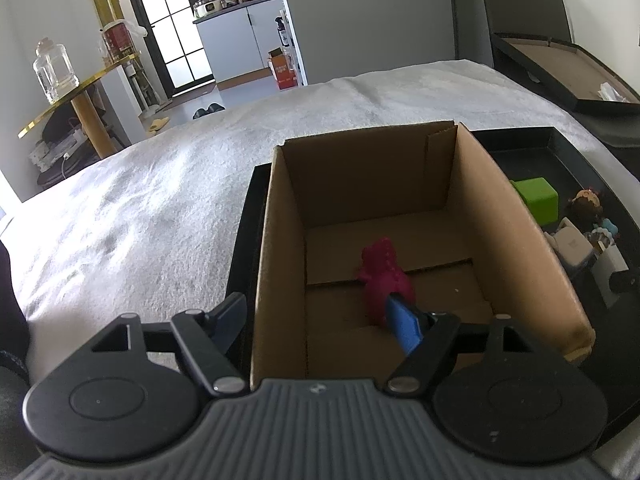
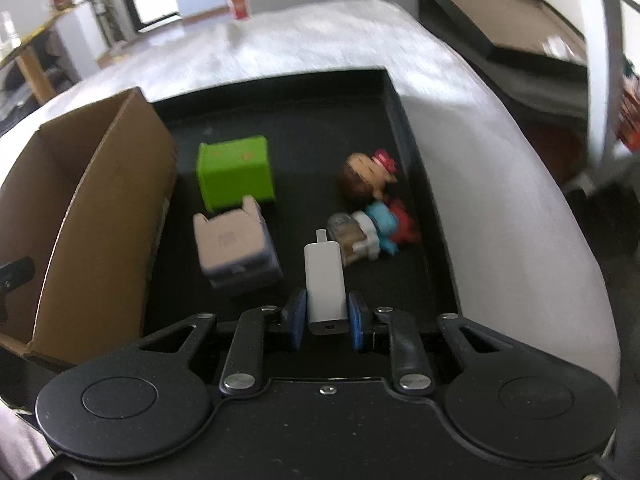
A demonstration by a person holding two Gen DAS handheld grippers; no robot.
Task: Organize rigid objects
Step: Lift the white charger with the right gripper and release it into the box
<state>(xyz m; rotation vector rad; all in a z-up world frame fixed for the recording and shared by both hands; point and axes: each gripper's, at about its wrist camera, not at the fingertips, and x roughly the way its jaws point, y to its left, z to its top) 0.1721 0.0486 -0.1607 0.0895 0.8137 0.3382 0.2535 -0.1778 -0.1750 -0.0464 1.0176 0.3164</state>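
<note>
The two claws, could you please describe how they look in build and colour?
Both look alike: the left claw and the right claw have matte black bodies, two round black discs, black link bars with silver rivets, and blue pads on the fingers. No cables or sleeves show.

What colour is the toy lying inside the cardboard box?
Magenta-pink; the bumpy toy shows best in the left wrist view.
</note>
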